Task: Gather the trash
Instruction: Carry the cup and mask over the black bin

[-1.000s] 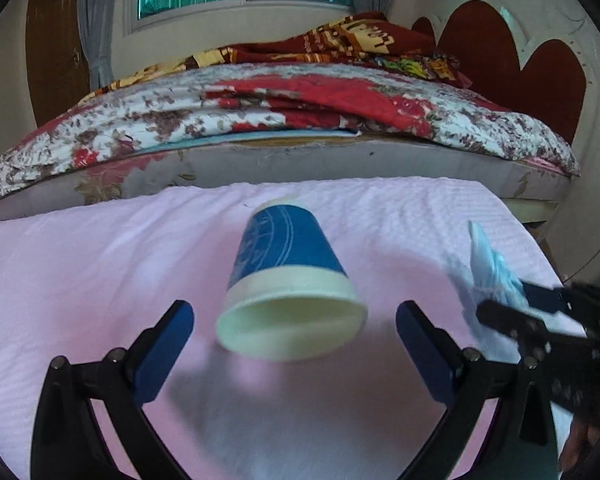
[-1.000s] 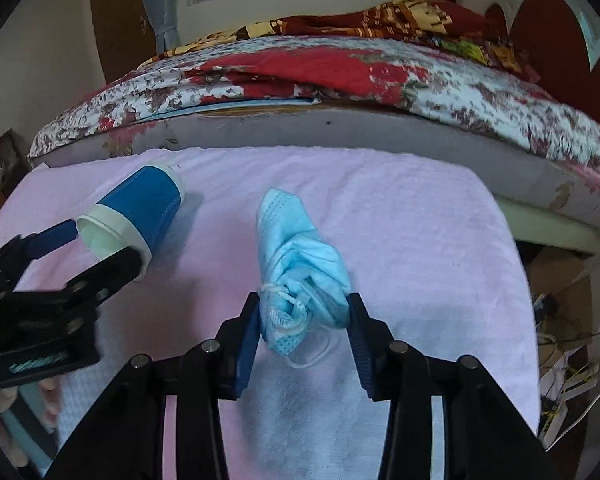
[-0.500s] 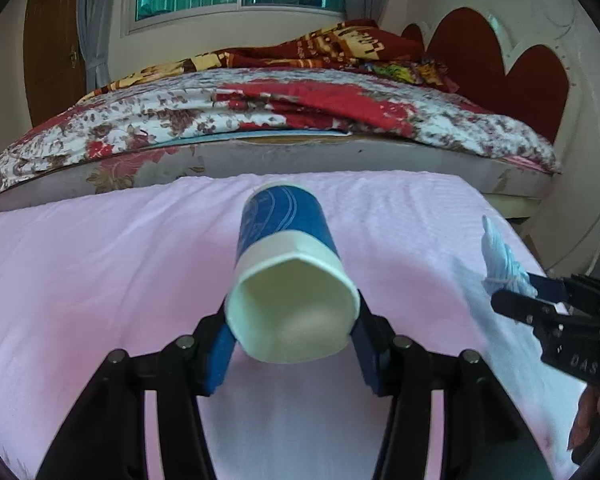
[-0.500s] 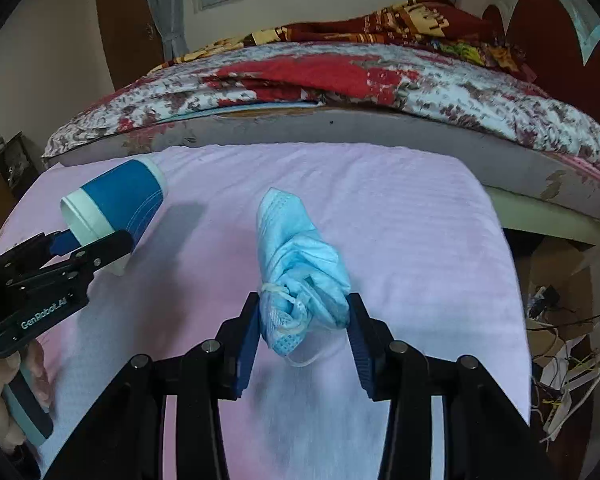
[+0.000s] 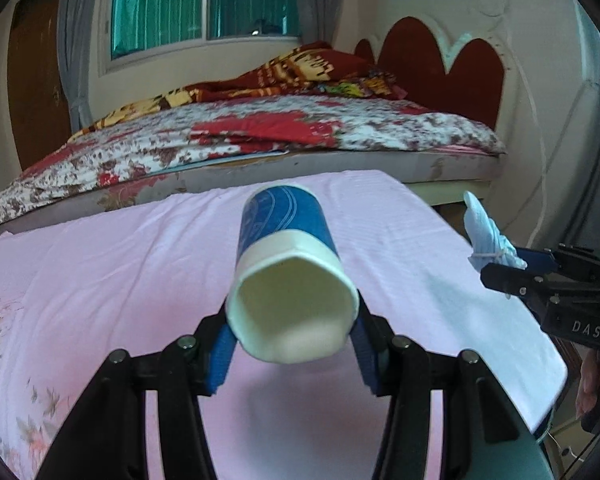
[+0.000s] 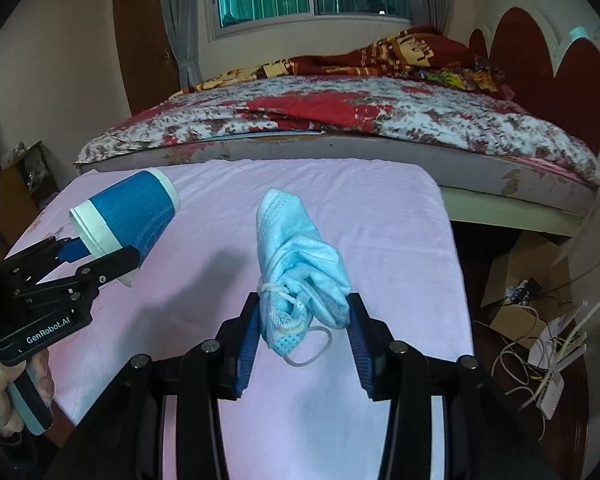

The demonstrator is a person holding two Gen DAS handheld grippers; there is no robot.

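My left gripper [image 5: 292,344] is shut on a blue and white paper cup [image 5: 288,268], squeezing its rim, and holds it in the air above the pink cloth [image 5: 100,264], open mouth toward the camera. The cup also shows in the right wrist view [image 6: 128,212], with the left gripper [image 6: 96,260] at the left. My right gripper [image 6: 302,332] is shut on a crumpled light blue face mask [image 6: 296,264], lifted off the pink cloth [image 6: 380,216]. The mask [image 5: 488,236] and the right gripper [image 5: 508,266] show at the right edge of the left wrist view.
A bed with a floral and red cover [image 6: 340,116] stands right behind the pink-covered surface. A red headboard [image 5: 440,68] is at the back right. On the floor to the right lie a cardboard box [image 6: 516,276] and tangled cables [image 6: 540,344].
My left gripper closed on the cup, which lay on the cloth a second ago, and lifted it. My right gripper, holding the mask throughout, has risen too.
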